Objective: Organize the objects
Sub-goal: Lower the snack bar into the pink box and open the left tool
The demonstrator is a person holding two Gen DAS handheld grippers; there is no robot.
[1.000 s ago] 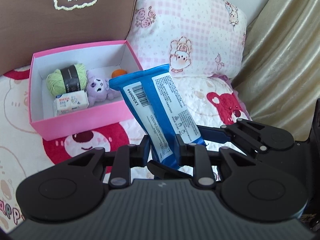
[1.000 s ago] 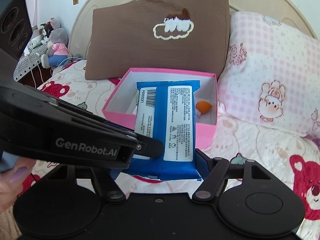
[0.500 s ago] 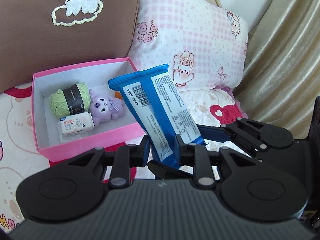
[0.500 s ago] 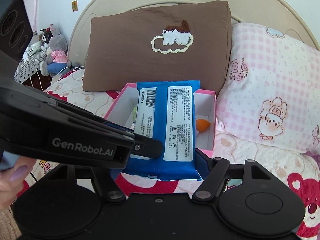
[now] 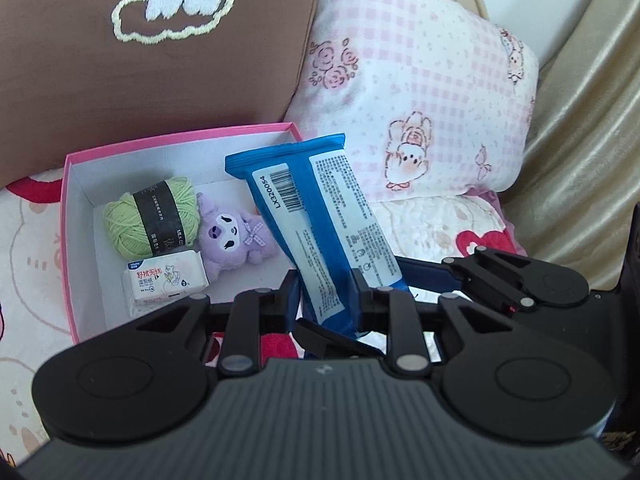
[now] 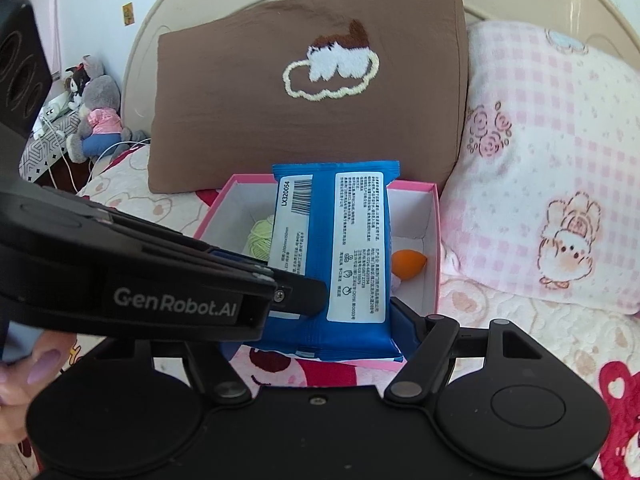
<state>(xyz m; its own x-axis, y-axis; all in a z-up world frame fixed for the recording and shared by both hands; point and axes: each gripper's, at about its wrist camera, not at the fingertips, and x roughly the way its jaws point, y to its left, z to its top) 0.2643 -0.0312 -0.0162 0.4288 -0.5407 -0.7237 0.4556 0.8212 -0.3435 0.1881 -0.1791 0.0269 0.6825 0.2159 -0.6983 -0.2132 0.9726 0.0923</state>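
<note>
- Left gripper (image 5: 326, 286): pitched steeply downward toward the bed, its jaws clenched across the thin depth of the blue wet-wipe pack (image 5: 316, 224), near the pack's lower end. In the right wrist view this gripper enters from the left, and its dark finger lies on the pack's label side.
- Right gripper (image 6: 320, 320): likewise pitched downward, its jaws set wide and grasping the same pack (image 6: 340, 248) across its breadth at the lower end; a blue pad is visible pressed to the pack's right edge.
- Blue wet-wipe pack: held off the bed by both grippers, barcode and printed label facing the cameras, upper end leaning over the open pink box (image 5: 68, 240).
- Pink box: rests on the bear-print bedspread (image 6: 520, 320), in front of the brown pillow (image 6: 320, 100) and beside the pink checked pillow (image 5: 420, 80).
- Box contents: green yarn ball (image 5: 152, 216), purple plush toy (image 5: 232, 240), small white tissue packet (image 5: 164, 280) and an orange object (image 6: 408, 264).
- A person's fingertips (image 6: 28, 372) appear at the lower left, below the left gripper's body.
</note>
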